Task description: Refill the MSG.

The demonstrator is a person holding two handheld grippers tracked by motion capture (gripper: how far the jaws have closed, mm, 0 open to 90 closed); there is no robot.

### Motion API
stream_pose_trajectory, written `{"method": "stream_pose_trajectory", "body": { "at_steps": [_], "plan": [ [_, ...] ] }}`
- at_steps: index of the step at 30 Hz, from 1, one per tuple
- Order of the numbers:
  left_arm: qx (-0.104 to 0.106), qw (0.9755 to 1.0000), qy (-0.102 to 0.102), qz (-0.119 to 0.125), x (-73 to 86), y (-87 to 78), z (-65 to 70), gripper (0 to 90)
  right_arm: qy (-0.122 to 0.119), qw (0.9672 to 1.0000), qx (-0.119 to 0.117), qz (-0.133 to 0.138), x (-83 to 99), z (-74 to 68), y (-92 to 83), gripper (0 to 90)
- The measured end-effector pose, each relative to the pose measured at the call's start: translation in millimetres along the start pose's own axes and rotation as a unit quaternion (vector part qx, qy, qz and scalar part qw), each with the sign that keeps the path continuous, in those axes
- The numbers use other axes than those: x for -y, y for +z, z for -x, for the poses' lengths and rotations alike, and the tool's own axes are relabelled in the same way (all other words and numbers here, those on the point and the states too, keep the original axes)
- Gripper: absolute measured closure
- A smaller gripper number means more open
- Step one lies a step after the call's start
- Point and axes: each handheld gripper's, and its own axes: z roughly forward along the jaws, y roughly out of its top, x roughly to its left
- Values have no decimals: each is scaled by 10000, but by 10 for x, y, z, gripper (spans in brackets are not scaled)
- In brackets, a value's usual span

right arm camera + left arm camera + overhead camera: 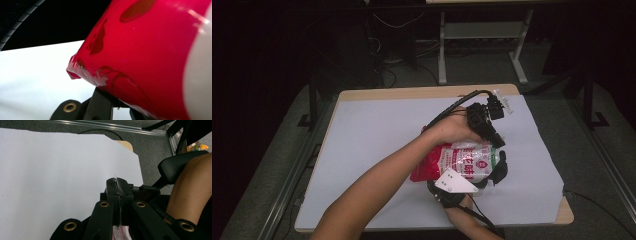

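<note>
A red and white printed food bag (462, 162) is held over the white sheet near the table's front right. My left gripper (496, 140) comes down on the bag's top right edge from above. In the left gripper view its jaws (117, 187) are shut on a thin clear strip of the bag's seam, with the red print (120, 231) just below. My right gripper (501, 167) holds the bag's right side, its grey plate (455, 181) facing up. In the right gripper view the red bag (150, 50) is close up, its torn corner (77, 68) above the shut jaws (110, 101).
A white sheet (377, 130) covers the wooden table (422, 92). A small clear object (504, 102) lies at the far right. Grey carpet, white desk legs (442, 50) and cables lie beyond. The person's leg (190, 187) and a black chair part (180, 165) sit by the table's edge.
</note>
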Motion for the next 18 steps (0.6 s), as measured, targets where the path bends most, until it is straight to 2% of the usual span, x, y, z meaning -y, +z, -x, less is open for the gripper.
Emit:
{"method": "stream_pose_trajectory", "body": {
  "at_steps": [18],
  "plan": [
    [-2, 10000, 22, -60, -1, 28, -14, 899, 33, 10000, -26, 12, -2, -2, -3, 900]
  ]
}}
